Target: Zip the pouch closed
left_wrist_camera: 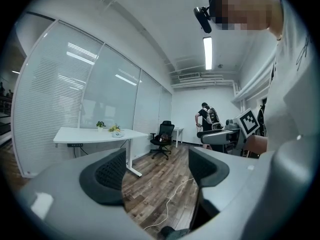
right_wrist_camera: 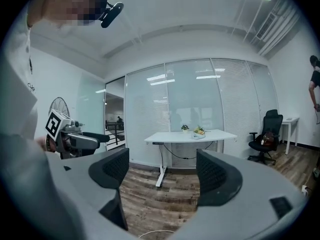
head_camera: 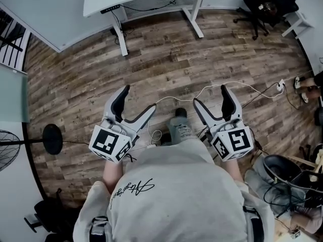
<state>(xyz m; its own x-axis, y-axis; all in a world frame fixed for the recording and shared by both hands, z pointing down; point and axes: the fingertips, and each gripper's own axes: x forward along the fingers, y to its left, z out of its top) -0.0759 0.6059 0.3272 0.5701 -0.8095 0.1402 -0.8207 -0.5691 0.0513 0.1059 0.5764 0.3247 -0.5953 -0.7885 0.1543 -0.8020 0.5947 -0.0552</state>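
The left tool (head_camera: 140, 97) and the right tool (head_camera: 209, 94) are both spread wide, nothing between their jaws, held out side by side above the wood floor (head_camera: 166, 59). No view shows the pouch

Only lettering: a dark cursive script print (head_camera: 132, 188), running slantwise across the front of the person's grey sweatshirt (head_camera: 176, 205) in head view. It's handwriting-style, approx. one word or a signature. It's too loopy and small to read for sure, and possibly starts w/ a capital "A". Bits of the same script show edge-on in both gripper views and are illegible there too. Otherwise only coded markers: black-and-white square patterns on the cube (head_camera: 112, 142) of the left gripper (head_camera: 139, 98) and on the cube (head_camera: 232, 141) of the right gripper (head_camera: 210, 95). These are blocky pixel shapes w/ white borders, w/o letters or nos. Nothing else legible.
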